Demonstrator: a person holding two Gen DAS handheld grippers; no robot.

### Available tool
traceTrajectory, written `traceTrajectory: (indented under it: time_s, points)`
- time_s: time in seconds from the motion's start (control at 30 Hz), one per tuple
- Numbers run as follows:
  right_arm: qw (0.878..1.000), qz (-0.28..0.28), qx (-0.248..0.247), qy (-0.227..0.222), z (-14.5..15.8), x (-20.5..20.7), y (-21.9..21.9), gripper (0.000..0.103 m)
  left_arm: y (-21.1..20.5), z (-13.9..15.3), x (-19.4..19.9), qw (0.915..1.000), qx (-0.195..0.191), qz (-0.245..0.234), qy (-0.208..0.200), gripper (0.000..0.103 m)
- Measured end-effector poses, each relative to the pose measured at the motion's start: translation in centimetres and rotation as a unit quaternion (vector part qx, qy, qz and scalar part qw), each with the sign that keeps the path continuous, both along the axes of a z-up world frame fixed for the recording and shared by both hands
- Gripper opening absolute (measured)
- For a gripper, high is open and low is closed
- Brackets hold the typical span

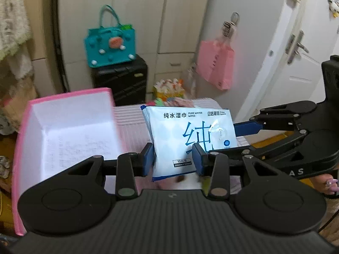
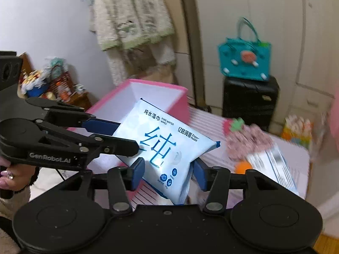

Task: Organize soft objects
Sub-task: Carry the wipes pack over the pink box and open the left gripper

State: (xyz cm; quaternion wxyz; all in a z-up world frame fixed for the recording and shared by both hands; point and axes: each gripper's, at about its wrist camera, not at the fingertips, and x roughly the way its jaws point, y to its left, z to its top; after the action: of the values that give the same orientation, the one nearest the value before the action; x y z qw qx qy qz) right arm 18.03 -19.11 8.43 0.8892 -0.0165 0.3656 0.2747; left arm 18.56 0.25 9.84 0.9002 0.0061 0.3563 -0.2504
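Two hand-held grippers meet on 1 pack of wet wipes [image 1: 186,135], a white-and-blue soft pouch printed "PURE WATER WIPES", held clear above a pink-and-white striped table [image 1: 131,122].

Left gripper [image 1: 173,162]: its 2 blue-padded fingers [image 1: 148,160] are drawn in against the near edge of the pack, 1 on each side, so the pouch stands tilted up between them. In the right wrist view this same gripper [image 2: 125,135] enters from the left, its fingers lying along the left side of the pack [image 2: 163,148].

Right gripper [image 2: 168,175]: its pads [image 2: 137,174] flank the near corner of the pack; the left pad touches the pouch, while contact at the right pad cannot be told. In the left wrist view it [image 1: 241,135] reaches in from the right, 1 blue finger behind the pack's right edge, the other passing in front of it.

A pink box [image 1: 63,131] with a white interior stands open on the left part of the table, just beside the pack. Beyond the pack, on the right in the right wrist view, lie a blurred pink strawberry-shaped plush [image 2: 247,139], an orange ball [image 2: 243,167] and a second packet [image 2: 273,167]. A teal felt handbag [image 1: 110,46] sits on a black suitcase [image 1: 122,78] against the far cupboards.
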Motion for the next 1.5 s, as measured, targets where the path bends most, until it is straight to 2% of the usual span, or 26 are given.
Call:
traceTrajectory:
  time_s: [0.1,0.23,0.43,0.5,0.6,0.67,0.77,0.9,1.07,1.27,1.5]
  points:
    - [1.000,0.024,-0.003,-0.015,0.9,0.9,2.2,0.061,2.3,0.9,0.3,0.9997,0.004,0.018,-0.012,0.039]
    - [0.998,0.057,-0.003,-0.028,1.8,3.0,5.0,0.065,5.2,1.5,2.1,0.9989,0.007,0.045,-0.009,0.038]
    - [0.994,0.089,-0.034,-0.055,1.3,7.4,9.6,0.065,8.9,0.1,7.5,0.9960,0.016,0.087,0.008,0.039]
    - [0.993,0.095,-0.040,-0.050,0.7,9.3,10.9,0.063,10.0,-0.9,10.0,0.9944,0.018,0.098,0.037,0.039]
    - [0.992,0.098,-0.063,-0.046,-0.5,11.6,12.8,0.052,11.7,-2.5,13.6,0.9911,0.021,0.111,0.070,0.039]
    - [0.993,0.098,-0.069,-0.024,-1.4,13.6,13.5,0.040,12.3,-3.3,15.2,0.9886,0.031,0.121,0.083,0.039]
    - [0.994,0.090,-0.066,0.015,-3.0,16.4,14.0,0.029,12.6,-4.6,17.3,0.9851,0.054,0.124,0.106,0.038]
    - [0.993,0.084,-0.061,0.054,-4.5,18.7,14.5,0.027,12.4,-5.9,18.6,0.9819,0.088,0.119,0.117,0.036]
    - [0.991,0.082,-0.067,0.078,-5.7,19.6,15.3,0.028,12.1,-6.9,20.0,0.9788,0.114,0.122,0.119,0.036]
    - [0.989,0.081,-0.080,0.097,-7.0,20.5,16.0,0.028,11.4,-7.9,20.6,0.9760,0.140,0.114,0.121,0.036]
    - [0.988,0.082,-0.096,0.087,-7.6,20.8,16.6,0.026,10.2,-9.2,21.1,0.9696,0.176,0.134,0.105,0.033]
